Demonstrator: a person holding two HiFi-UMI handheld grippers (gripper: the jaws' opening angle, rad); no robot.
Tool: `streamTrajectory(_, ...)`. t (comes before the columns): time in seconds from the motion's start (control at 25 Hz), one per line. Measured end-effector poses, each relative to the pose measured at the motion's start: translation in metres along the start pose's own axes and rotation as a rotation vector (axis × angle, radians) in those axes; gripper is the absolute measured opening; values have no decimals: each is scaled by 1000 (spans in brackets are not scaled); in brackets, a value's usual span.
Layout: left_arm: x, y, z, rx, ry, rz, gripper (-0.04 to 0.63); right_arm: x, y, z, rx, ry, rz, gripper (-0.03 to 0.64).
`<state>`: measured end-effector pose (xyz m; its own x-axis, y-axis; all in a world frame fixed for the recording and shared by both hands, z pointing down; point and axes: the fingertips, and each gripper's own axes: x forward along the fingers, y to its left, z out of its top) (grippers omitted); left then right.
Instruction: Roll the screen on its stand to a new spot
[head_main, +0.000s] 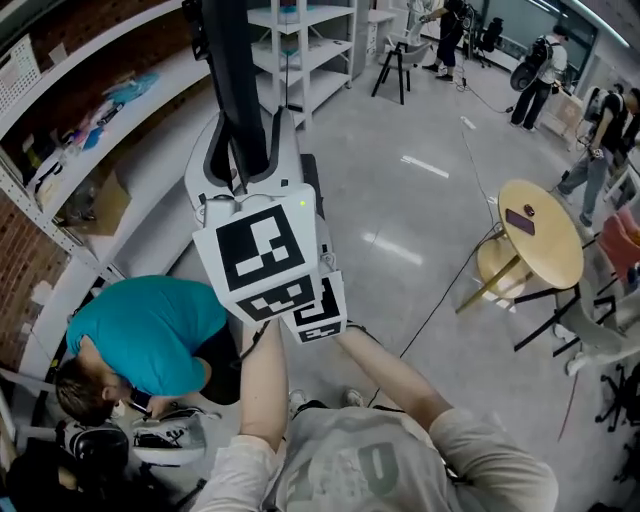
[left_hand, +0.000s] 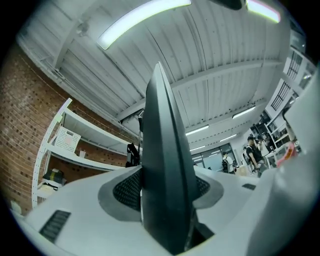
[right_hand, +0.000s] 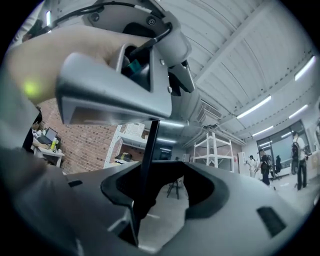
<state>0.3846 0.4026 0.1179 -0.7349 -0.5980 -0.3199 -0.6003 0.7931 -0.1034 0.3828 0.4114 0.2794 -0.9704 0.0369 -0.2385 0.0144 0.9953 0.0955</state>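
The screen (head_main: 238, 90) stands edge-on beside the white shelves (head_main: 310, 60) — the left gripper's (left_hand: 167, 187) fingers clamp its dark panel, while the right gripper's (right_hand: 165, 192) fingers gape loosely around its thin edge.

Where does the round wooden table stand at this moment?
The round wooden table stands at the right of the head view on the grey floor, right of the marker cubes; a small dark flat object lies on it.
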Motion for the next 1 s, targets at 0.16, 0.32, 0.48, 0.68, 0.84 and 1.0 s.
streamTrajectory(0.16, 2, -9, 1, 53, -15, 0, 246, -3, -10, 4, 13, -4, 12, 238)
streamTrajectory(0.32, -13, -5, 9, 182, -87, 45, 247, -16, -2, 4, 23, -14, 64, 238)
streamTrajectory(0.48, -53, -38, 19, 292, -157, 16, 241, -53, -22, 3, -12, -3, 17, 234)
streamTrajectory(0.68, -81, -105, 20, 182, -278, -159, 102, -110, -73, 6, -51, 29, -130, 209)
streamTrajectory(0.84, -75, -154, -8, 101, -229, -340, 26, -158, -117, 8, -80, 56, -260, 52)
streamTrajectory(1.0, -73, -204, -52, -31, -150, -505, 15, -211, -169, 8, -103, 83, -429, 35)
